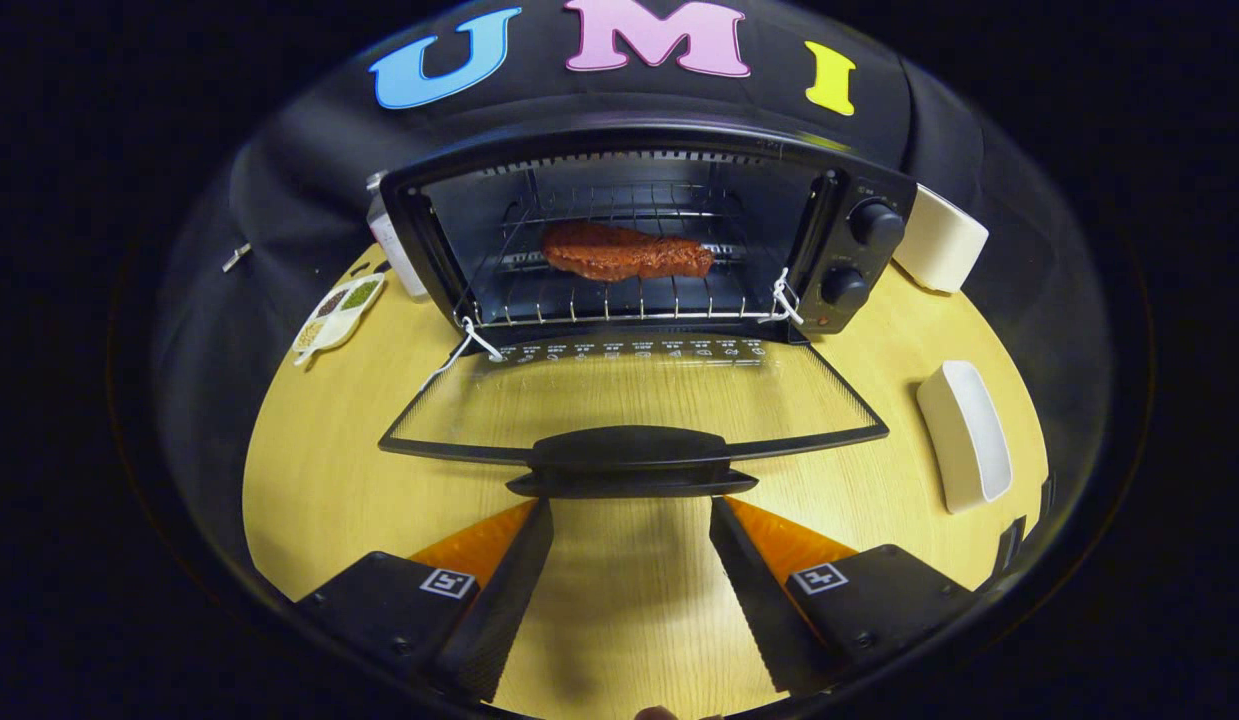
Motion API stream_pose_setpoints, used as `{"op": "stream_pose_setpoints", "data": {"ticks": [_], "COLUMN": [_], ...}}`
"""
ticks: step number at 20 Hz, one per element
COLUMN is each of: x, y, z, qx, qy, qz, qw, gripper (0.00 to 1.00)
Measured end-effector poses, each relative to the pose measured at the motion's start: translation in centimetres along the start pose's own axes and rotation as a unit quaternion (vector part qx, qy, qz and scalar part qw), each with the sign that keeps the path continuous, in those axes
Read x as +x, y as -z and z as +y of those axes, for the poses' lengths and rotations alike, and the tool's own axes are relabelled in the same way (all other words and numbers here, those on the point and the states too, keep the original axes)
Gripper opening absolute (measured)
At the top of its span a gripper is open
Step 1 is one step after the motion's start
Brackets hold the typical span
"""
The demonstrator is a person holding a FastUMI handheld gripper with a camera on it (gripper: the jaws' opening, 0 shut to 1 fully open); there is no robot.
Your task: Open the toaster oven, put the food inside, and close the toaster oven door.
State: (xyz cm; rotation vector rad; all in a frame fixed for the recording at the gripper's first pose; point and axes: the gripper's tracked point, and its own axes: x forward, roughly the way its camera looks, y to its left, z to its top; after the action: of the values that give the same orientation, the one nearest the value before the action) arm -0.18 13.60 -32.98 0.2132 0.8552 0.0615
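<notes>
A black toaster oven [859, 250] stands at the back of the wooden table with its glass door [629, 400] folded down flat toward me. On the wire rack [619, 300] inside lies a brown slab of meat [624, 253]. The door's black handle [629, 460] sits just ahead of my fingertips. My gripper [631, 510] is open, with bare table showing between the fingers and nothing held.
To the right of the door lies a white oblong dish [967, 435]. A white box [939, 240] stands beside the oven's knobs. Left of the oven are a small tray of seasonings [339, 310] and a white bottle [394, 245].
</notes>
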Motion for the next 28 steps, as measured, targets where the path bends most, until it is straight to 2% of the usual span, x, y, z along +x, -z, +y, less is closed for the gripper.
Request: {"op": "stream_pose_setpoints", "data": {"ticks": [12, 17, 20, 28], "x": [-2.8, -3.9, -4.5, -5.5], "y": [-2.8, -5.7, -6.5, -8.4], "z": [0.1, 0.3, 0.6, -1.9], "qx": [0.005, -0.028, -0.021, -0.021], "qy": [-0.012, -0.014, -0.022, -0.012], "qz": [-0.064, -0.112, -0.119, -0.148], "qw": [0.998, 0.993, 0.992, 0.989], "gripper": [0.98, 0.98, 0.98, 0.98]}}
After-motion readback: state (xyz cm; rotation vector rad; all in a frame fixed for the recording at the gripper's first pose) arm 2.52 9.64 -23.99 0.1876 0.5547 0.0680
